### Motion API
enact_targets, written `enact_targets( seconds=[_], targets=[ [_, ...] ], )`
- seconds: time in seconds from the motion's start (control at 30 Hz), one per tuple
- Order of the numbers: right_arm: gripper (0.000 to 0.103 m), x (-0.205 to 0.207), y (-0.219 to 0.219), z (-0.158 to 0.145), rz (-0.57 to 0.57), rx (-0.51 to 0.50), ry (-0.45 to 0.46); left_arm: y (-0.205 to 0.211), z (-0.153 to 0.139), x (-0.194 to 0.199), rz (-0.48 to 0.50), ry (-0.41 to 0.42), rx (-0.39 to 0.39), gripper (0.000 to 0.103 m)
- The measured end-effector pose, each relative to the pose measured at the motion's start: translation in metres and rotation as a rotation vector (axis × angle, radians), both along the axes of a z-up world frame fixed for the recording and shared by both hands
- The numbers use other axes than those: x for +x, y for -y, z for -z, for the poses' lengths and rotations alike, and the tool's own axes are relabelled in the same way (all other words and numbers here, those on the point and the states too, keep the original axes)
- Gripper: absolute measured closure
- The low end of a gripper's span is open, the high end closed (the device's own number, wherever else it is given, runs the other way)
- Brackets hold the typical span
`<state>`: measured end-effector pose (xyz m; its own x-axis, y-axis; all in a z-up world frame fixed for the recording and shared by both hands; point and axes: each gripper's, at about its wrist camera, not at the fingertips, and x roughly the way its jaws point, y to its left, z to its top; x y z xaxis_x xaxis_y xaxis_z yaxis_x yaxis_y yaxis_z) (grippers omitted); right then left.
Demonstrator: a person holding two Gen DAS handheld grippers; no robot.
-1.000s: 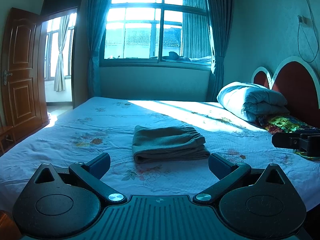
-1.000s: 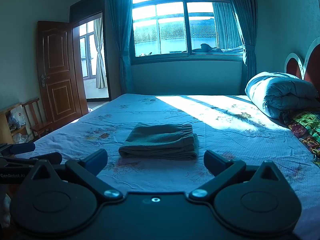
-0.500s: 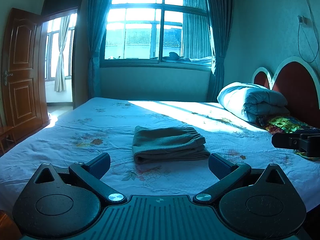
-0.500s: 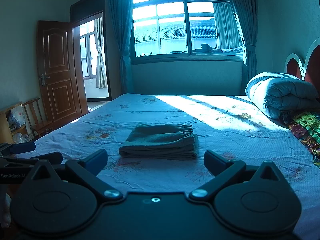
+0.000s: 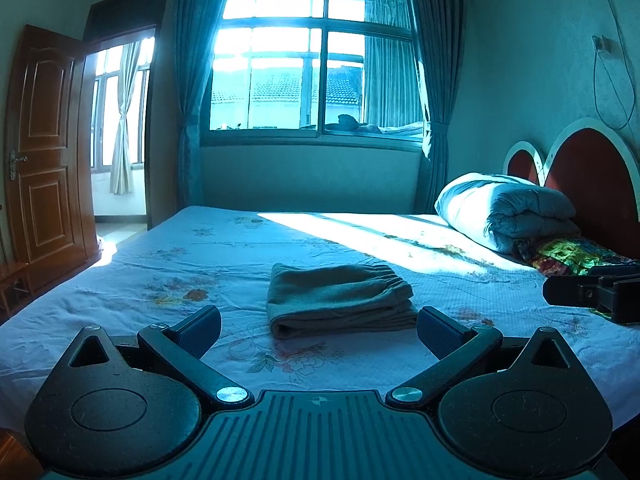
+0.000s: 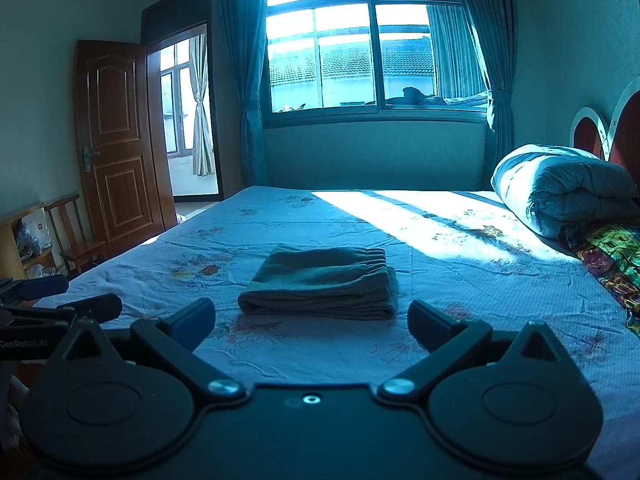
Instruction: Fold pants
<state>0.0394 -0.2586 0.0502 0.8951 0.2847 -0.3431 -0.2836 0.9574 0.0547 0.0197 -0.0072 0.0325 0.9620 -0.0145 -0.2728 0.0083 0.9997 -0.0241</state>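
Grey-green pants (image 5: pixel 340 296) (image 6: pixel 320 284) lie folded into a compact stack on the floral bed sheet (image 5: pixel 192 264), the elastic waistband on top toward the right. My left gripper (image 5: pixel 318 330) is open, held back from the stack near the bed's front edge, nothing between its fingers. My right gripper (image 6: pixel 312 324) is open too, equally back from the pants. In the left wrist view the right gripper (image 5: pixel 596 294) shows at the right edge. The left gripper (image 6: pixel 60 300) appears at the left edge of the right wrist view.
A rolled grey quilt (image 5: pixel 508 212) and a colourful cloth (image 5: pixel 568 254) lie by the red headboard (image 5: pixel 592 184) at right. A brown door (image 6: pixel 116 148) stands open at left, with a wooden chair (image 6: pixel 76 240) near it. A curtained window (image 5: pixel 316 64) is behind the bed.
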Motion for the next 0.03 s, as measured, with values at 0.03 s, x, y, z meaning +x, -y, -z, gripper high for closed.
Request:
enact_targets(
  seconds=[0.03],
  targets=[
    [0.006,-0.0001,-0.0002,0.0001,0.000,-0.001,0.001,0.0000,-0.0004,0.0000,-0.001,0.000,-0.004,0.000]
  ],
)
